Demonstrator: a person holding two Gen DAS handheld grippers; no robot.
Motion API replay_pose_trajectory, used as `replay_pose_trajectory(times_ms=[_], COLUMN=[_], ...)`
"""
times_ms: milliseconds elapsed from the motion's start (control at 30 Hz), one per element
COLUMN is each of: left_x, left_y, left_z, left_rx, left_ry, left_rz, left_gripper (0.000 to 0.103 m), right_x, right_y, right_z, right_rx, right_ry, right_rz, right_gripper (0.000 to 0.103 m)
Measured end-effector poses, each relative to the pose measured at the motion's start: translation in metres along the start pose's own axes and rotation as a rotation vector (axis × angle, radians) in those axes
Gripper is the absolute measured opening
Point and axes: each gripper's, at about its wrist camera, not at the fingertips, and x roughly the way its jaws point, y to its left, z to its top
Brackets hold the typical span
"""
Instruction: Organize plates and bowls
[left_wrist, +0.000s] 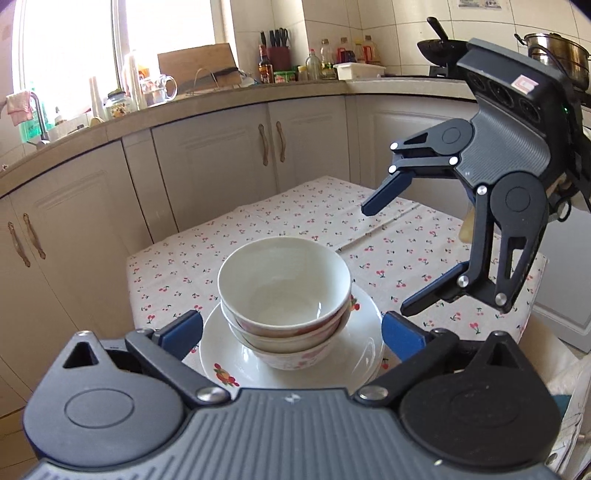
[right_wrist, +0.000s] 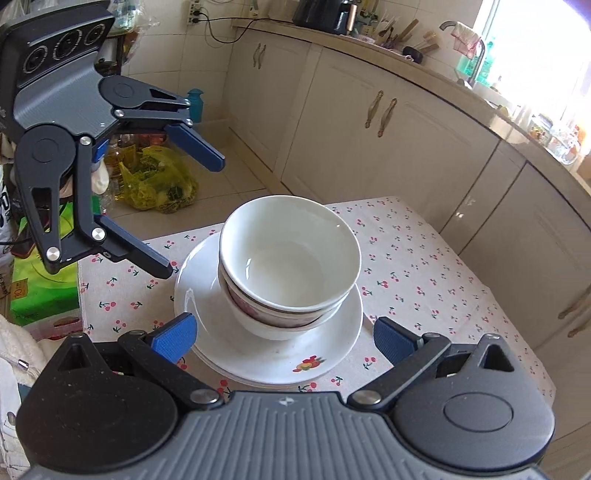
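**Both hand-held grippers wide open, stack standing free**

Bottom of the left wrist view: the left hand-held gripper (left_wrist: 291, 328) gapes wide, gripping nothing. Just beyond, three nested white ceramic bowls (left_wrist: 284, 291) sit off-centre on stacked white flower-printed plates (left_wrist: 229, 373), mid-frame on the cherry-print tabletop (left_wrist: 207, 258). At right, the right hand-held gripper (left_wrist: 386, 264) hangs equally wide, empty. My worry: a clipped rim could tip those leaning bowls. Far behind, cream cabinets (left_wrist: 221, 155).

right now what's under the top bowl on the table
The top bowl sits nested in more bowls, apparently two, with red patterns on their sides. They stand on stacked white plates on the cherry-print cloth. Their insides are covered.
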Motion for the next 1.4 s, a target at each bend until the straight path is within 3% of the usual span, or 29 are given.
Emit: replay_pose_trajectory(times_ms=[133, 267, 433, 567, 667, 867, 1200, 1400], left_x=[-0.007, -0.015, -0.021, -0.029, -0.033, -0.047, -0.064, -0.064], left_y=[-0.015, -0.03, -0.044, -0.067, -0.081, -0.091, -0.101, -0.101], left_z=[-0.003, -0.014, -0.024, -0.027, -0.024, -0.016, -0.006, -0.005], left_rx=[-0.058, -0.162, -0.328, -0.326, -0.333, -0.407, -0.388, -0.405], left_ry=[-0.052, -0.091, -0.114, -0.09, -0.076, -0.027, -0.053, -0.059], left_rz=[0.086, 0.126, 0.177, 0.287, 0.328, 0.367, 0.406, 0.38], left_gripper=[0.102, 0.102, 0.102, 0.102, 0.102, 0.102, 0.102, 0.102], right_x=[-0.015, -0.028, -0.033, -0.035, -0.04, -0.06, -0.089, -0.09], right_y=[0.008, 0.014, 0.024, 0.038, 0.049, 0.076, 0.084, 0.084], right_z=[-0.004, -0.016, -0.036, -0.053, -0.063, -0.068, -0.059, -0.059], right_rx=[0.07, 0.209, 0.406, 0.536, 0.605, 0.608, 0.632, 0.644], right_ry=[-0.022, -0.061, -0.035, -0.014, -0.006, -0.004, -0.079, -0.087], right_rz=[-0.079, -0.166, -0.273, -0.368, -0.427, -0.54, -0.543, -0.556], right_gripper=[0.103, 0.103, 0.103, 0.103, 0.103, 0.103, 0.103, 0.103])
